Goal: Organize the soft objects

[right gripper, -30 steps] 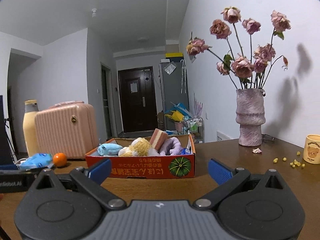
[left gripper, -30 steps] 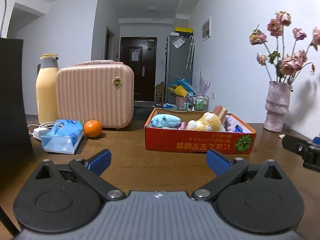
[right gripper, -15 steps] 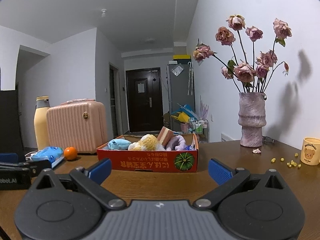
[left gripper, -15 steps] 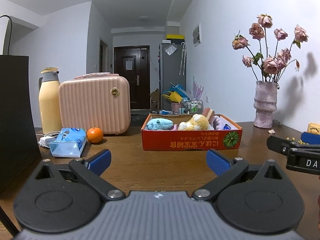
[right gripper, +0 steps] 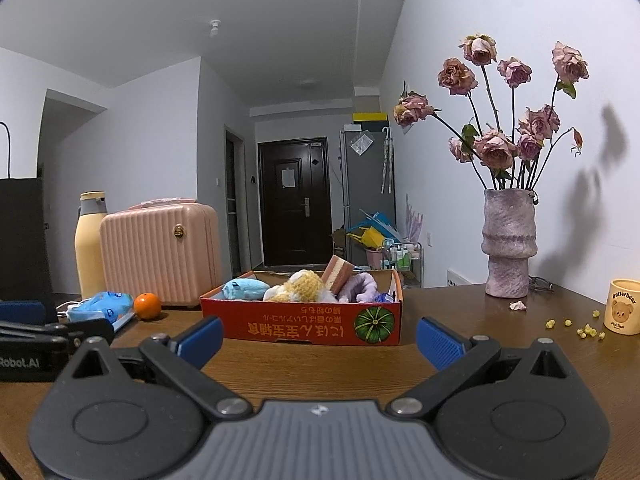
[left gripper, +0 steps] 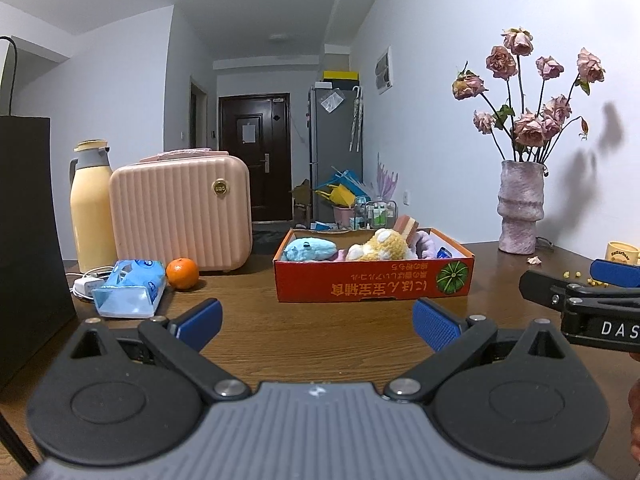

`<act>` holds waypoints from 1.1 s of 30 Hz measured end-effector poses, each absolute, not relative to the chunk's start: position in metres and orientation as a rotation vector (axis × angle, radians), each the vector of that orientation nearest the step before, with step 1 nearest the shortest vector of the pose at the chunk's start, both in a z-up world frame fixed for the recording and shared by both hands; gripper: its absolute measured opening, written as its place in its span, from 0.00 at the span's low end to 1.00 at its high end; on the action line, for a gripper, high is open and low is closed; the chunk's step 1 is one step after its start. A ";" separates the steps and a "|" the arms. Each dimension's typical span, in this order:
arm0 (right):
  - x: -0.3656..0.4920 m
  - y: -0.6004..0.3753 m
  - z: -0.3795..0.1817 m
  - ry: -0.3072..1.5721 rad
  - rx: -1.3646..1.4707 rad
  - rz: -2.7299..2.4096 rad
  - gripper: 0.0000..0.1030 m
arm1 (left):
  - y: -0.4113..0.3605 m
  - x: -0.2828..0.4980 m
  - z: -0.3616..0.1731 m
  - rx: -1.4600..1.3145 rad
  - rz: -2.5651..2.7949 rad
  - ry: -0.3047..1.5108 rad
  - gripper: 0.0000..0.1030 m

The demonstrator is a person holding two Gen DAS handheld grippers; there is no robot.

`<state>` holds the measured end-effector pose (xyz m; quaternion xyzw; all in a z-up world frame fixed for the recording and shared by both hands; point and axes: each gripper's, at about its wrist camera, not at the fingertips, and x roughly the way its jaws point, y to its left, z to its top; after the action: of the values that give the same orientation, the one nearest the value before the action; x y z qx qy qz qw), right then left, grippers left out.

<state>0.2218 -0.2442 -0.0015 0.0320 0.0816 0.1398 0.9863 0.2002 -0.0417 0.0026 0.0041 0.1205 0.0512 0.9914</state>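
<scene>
I am holding both the left gripper (left gripper: 316, 320) and right gripper (right gripper: 318, 336) wide open and empty, facing the toy-filled red box (right gripper: 304, 324) lying broadside straight ahead mid-table, roughly equally near.

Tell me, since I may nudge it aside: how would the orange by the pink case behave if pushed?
The orange looks round and sits loose on the table, so it would probably roll. Its skin seems firm, likely not fragile.
</scene>
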 end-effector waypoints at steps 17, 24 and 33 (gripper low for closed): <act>0.221 -0.244 -0.002 0.167 0.059 0.280 1.00 | -0.043 0.199 0.003 0.012 0.095 0.235 1.00; 0.222 -0.243 -0.002 0.169 0.059 0.279 1.00 | -0.043 0.198 0.003 0.013 0.093 0.233 1.00; 0.222 -0.242 -0.002 0.168 0.059 0.279 1.00 | -0.043 0.198 0.003 0.014 0.096 0.232 1.00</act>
<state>0.2221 -0.2424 -0.0022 0.0294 0.0837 0.1388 0.9863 0.1981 -0.0433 0.0030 0.0068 0.1159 0.0477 0.9921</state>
